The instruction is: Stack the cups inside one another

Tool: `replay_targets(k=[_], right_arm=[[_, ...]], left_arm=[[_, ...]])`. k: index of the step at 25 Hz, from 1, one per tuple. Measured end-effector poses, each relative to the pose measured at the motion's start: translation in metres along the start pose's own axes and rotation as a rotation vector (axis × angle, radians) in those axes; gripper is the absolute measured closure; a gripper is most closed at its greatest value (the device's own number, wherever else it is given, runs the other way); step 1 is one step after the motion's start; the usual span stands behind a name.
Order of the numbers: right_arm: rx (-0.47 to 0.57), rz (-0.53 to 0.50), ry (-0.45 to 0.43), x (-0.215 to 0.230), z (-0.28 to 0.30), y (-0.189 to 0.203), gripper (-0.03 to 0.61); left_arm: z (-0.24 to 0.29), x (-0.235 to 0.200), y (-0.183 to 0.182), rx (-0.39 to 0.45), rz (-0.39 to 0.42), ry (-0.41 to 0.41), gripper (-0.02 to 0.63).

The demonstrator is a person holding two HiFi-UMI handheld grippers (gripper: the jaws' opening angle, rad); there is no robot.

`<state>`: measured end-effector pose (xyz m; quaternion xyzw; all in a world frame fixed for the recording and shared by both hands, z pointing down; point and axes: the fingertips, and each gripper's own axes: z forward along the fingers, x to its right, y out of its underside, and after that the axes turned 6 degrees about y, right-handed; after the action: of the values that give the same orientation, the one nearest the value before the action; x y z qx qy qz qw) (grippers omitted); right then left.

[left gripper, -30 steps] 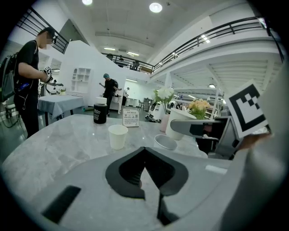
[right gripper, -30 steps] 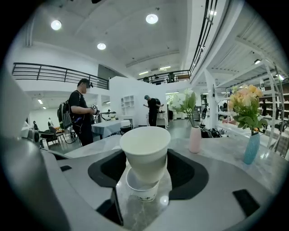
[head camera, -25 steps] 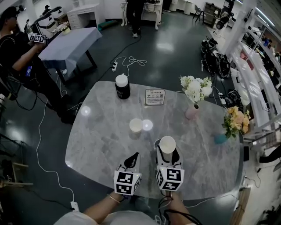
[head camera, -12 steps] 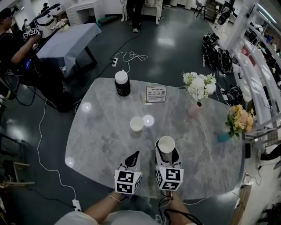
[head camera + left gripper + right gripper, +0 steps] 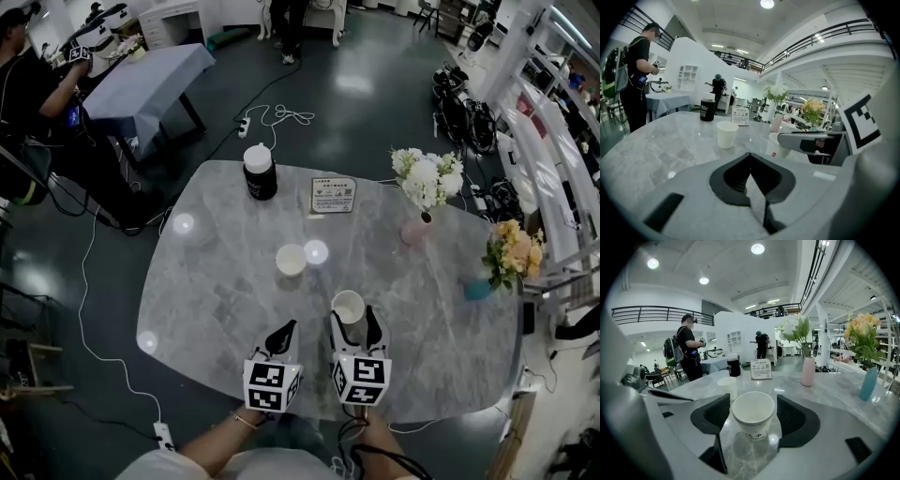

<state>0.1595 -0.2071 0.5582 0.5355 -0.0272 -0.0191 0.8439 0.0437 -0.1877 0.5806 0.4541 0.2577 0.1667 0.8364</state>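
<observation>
Two white paper cups stand upright on the grey marble table (image 5: 216, 291). One cup (image 5: 348, 306) (image 5: 753, 414) sits between the jaws of my right gripper (image 5: 353, 319) (image 5: 752, 411), which is open, with a gap showing on each side of the cup. The other cup (image 5: 291, 259) (image 5: 727, 134) (image 5: 727, 385) stands free farther out, near the table's middle. My left gripper (image 5: 284, 335) (image 5: 750, 161) is shut and holds nothing, a little left of the right gripper. The left gripper view also shows the near cup (image 5: 780, 146) to its right.
At the far side stand a black jar with a white lid (image 5: 260, 172) and a small sign card (image 5: 334, 195). A pink vase of white flowers (image 5: 413, 230) and a teal vase of flowers (image 5: 478, 289) stand at the right. A person (image 5: 37, 103) stands beyond the table at the far left.
The cup between the right jaws has shifted slightly left and looks a little lower. The left gripper and the free cup have stayed in place.
</observation>
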Motion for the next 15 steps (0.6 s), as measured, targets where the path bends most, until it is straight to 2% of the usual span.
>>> replay_targets(k=[8, 11, 15], right_arm=[[0.003, 0.005, 0.038, 0.009, -0.006, -0.004, 0.316], [0.028, 0.011, 0.082, 0.018, -0.009, -0.011, 0.316], [0.061, 0.036, 0.100, 0.027, -0.017, -0.021, 0.319]], left_arm=[[-0.002, 0.003, -0.002, 0.007, -0.005, 0.000, 0.609], [-0.002, 0.004, -0.004, 0.011, -0.004, 0.001, 0.609], [-0.004, 0.007, -0.005, 0.018, -0.003, 0.003, 0.609]])
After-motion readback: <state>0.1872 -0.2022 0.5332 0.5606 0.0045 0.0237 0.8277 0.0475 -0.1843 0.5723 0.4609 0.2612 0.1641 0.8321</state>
